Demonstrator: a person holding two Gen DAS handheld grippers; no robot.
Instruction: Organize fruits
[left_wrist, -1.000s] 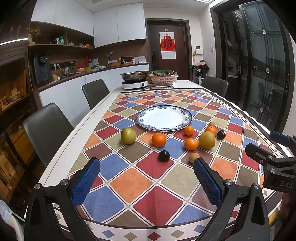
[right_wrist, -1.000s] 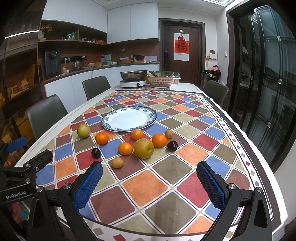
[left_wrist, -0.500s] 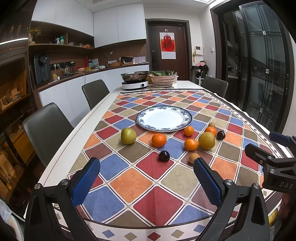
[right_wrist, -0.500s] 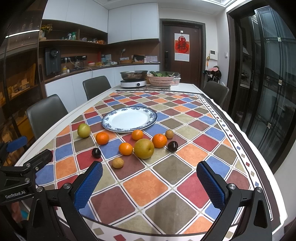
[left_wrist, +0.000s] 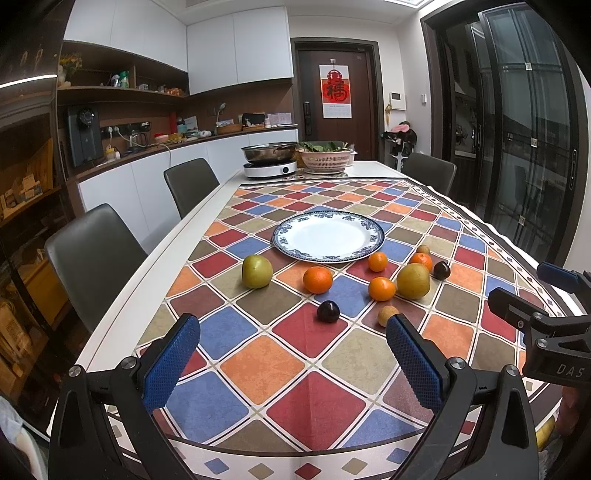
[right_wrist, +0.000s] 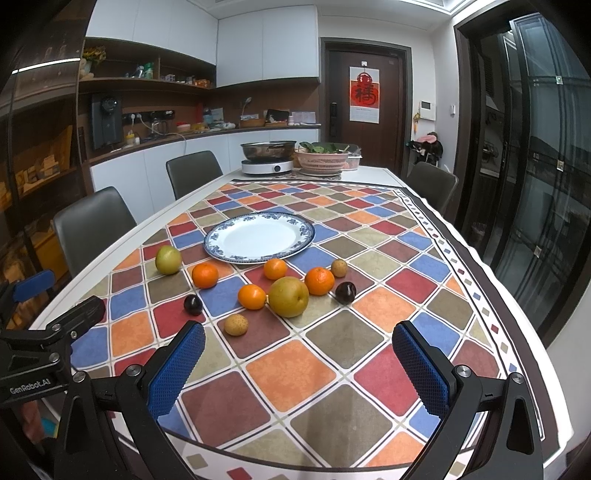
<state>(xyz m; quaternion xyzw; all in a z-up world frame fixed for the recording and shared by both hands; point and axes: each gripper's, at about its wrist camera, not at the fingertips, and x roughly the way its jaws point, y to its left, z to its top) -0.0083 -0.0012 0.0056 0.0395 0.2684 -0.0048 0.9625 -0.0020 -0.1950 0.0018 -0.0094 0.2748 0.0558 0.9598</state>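
Fruits (right_wrist: 288, 297) scattered near plate (right_wrist: 258, 242), round, no clear axis.

Glossy ceramic plate (left_wrist: 328, 237) (blue-patterned rim), matt tablecloth (left_wrist: 258, 363)

Plate (right_wrist: 258, 242): table (right_wrist: 369, 173) centre.
Fruits (right_wrist: 288, 295): scattered near of plate.
Cooker (right_wrist: 267, 167), basket (right_wrist: 323, 158): far end.

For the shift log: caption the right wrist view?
Open right tongs hover short of loose fruit before an empty plate.
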